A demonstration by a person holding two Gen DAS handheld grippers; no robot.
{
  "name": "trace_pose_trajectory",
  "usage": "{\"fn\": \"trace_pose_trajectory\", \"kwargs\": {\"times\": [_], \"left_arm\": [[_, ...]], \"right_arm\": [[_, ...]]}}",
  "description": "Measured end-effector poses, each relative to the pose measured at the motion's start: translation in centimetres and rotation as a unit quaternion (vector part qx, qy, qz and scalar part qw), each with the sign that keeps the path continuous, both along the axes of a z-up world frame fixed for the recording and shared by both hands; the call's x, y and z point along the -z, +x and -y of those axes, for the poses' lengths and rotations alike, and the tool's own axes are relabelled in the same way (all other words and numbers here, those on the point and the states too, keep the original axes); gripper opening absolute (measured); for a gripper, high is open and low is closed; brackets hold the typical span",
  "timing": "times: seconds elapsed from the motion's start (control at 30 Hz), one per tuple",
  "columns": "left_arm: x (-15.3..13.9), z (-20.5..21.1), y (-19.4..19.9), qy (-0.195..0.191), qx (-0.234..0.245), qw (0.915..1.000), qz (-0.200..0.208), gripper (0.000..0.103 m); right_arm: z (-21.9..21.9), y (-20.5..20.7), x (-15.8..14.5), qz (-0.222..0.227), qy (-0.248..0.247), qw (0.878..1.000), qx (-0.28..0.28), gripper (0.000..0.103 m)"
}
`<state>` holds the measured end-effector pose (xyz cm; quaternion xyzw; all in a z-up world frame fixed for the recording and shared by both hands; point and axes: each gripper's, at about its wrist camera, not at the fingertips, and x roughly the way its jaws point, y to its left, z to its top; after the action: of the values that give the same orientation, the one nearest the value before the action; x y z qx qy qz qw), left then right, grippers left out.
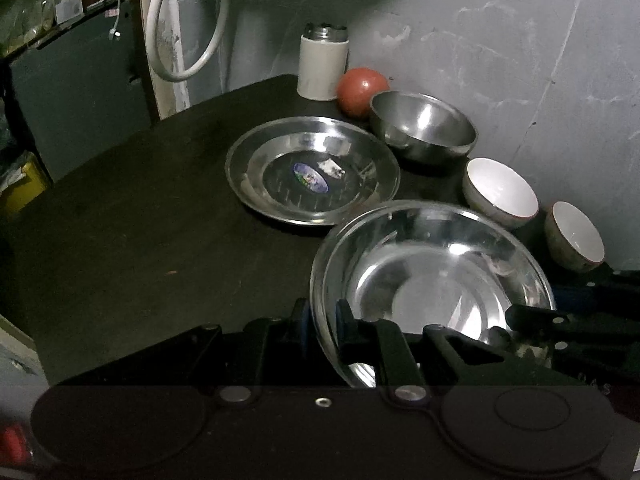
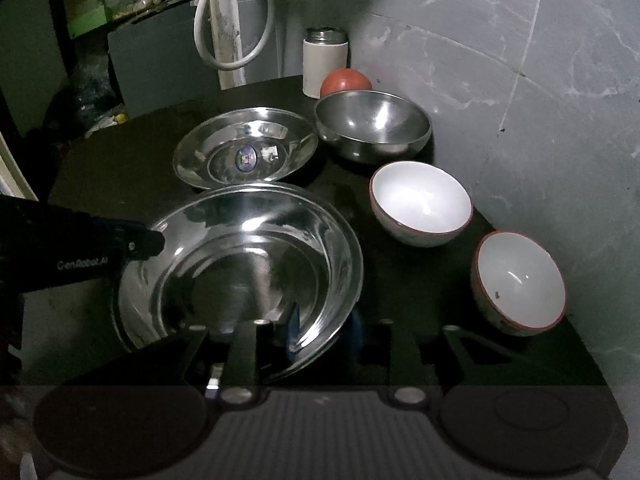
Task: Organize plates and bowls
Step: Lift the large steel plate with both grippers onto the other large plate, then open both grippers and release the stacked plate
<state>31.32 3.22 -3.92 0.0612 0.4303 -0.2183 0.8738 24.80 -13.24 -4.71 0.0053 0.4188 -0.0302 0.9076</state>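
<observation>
A deep steel plate is held between both grippers over the black table. My left gripper is shut on its near left rim, one finger inside and one outside. My right gripper straddles the near right rim with its fingers apart and a gap showing, so it is open. Each gripper also shows in the other's view, the right gripper and the left gripper. Behind lie a second steel plate with a sticker and a steel bowl.
Two white ceramic bowls stand along the grey wall on the right. A white flask and a red ball sit in the back corner. A white hose hangs behind the table. Bare tabletop lies to the left.
</observation>
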Motion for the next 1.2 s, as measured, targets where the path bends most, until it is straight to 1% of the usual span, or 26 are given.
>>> {"fn": "trace_pose_trajectory", "kwargs": {"times": [0.13, 0.3, 0.37, 0.4, 0.43, 0.47, 0.5, 0.53, 0.57, 0.6, 0.63, 0.67, 0.73, 0.83, 0.9, 0.97, 1.07, 1.2], "left_arm": [[0.3, -0.2, -0.2, -0.004, -0.004, 1.0, -0.008, 0.015], [0.1, -0.5, -0.5, -0.011, -0.009, 0.9999, -0.005, 0.019], [-0.1, -0.6, -0.6, -0.014, -0.014, 0.9998, -0.003, 0.032], [-0.3, -0.7, -0.7, -0.016, -0.016, 0.9997, 0.0, 0.036], [-0.5, -0.8, -0.7, -0.018, -0.019, 0.9997, 0.003, 0.044], [-0.7, -0.9, -0.8, -0.02, -0.021, 0.9996, 0.008, 0.053], [-0.9, -1.0, -0.9, -0.021, -0.025, 0.9994, 0.013, 0.06], [-1.1, -1.1, -1.0, -0.023, -0.028, 0.9992, 0.019, 0.07], [-1.3, -1.3, -1.1, -0.025, -0.031, 0.9988, 0.027, 0.076], [-1.6, -1.4, -1.2, -0.026, -0.033, 0.9986, 0.033, 0.079], [-1.8, -1.5, -1.2, -0.025, -0.036, 0.9984, 0.037, 0.087], [-2.0, -1.6, -1.2, -0.024, -0.04, 0.998, 0.043, 0.094], [-2.5, -1.9, -1.2, -0.022, -0.057, 0.9964, 0.058, 0.099], [-3.1, -2.4, -1.0, -0.019, -0.077, 0.9938, 0.078, 0.101], [-3.5, -2.9, -0.7, -0.013, -0.093, 0.9907, 0.098, 0.102], [-3.8, -3.5, -0.2, -0.007, -0.109, 0.9875, 0.113, 0.102], [-3.9, -4.8, 1.1, -0.006, -0.132, 0.9851, 0.11, 0.102], [-3.9, -6.4, 3.6, -0.019, -0.155, 0.9827, 0.099, 0.102]], "right_arm": [[0.1, -0.1, 0.5, -0.003, 0.002, 1.0, -0.002, 0.031], [-0.1, -0.3, 0.7, 0.001, -0.002, 1.0, -0.006, 0.035], [-0.2, -0.5, 0.6, 0.005, -0.004, 1.0, -0.006, 0.044], [-0.1, -0.6, 0.5, 0.009, -0.002, 1.0, -0.005, 0.052], [0.0, -1.0, 0.3, 0.017, 0.001, 1.0, -0.005, 0.056], [0.0, -1.0, 0.3, 0.017, 0.001, 1.0, -0.005, 0.057], [0.1, -1.1, 0.2, 0.02, 0.002, 1.0, -0.005, 0.062], [0.2, -1.3, 0.0, 0.023, 0.004, 1.0, -0.005, 0.068], [0.3, -1.4, -0.1, 0.026, 0.007, 1.0, -0.003, 0.071], [0.5, -1.6, -0.3, 0.031, 0.011, 0.999, -0.002, 0.076], [0.6, -1.7, -0.6, 0.035, 0.015, 0.999, -0.001, 0.082], [0.8, -1.9, -0.8, 0.041, 0.02, 0.999, 0.0, 0.085], [1.0, -2.1, -1.4, 0.055, 0.027, 0.998, 0.0, 0.091], [1.2, -2.2, -2.1, 0.073, 0.037, 0.997, 0.0, 0.097], [1.5, -2.2, -2.6, 0.089, 0.047, 0.995, 0.0, 0.1], [1.7, -2.0, -3.0, 0.104, 0.057, 0.993, -0.002, 0.101], [2.2, -1.2, -3.5, 0.114, 0.072, 0.991, 0.0, 0.102], [2.8, 0.5, -3.8, 0.114, 0.095, 0.989, 0.003, 0.102]]}}
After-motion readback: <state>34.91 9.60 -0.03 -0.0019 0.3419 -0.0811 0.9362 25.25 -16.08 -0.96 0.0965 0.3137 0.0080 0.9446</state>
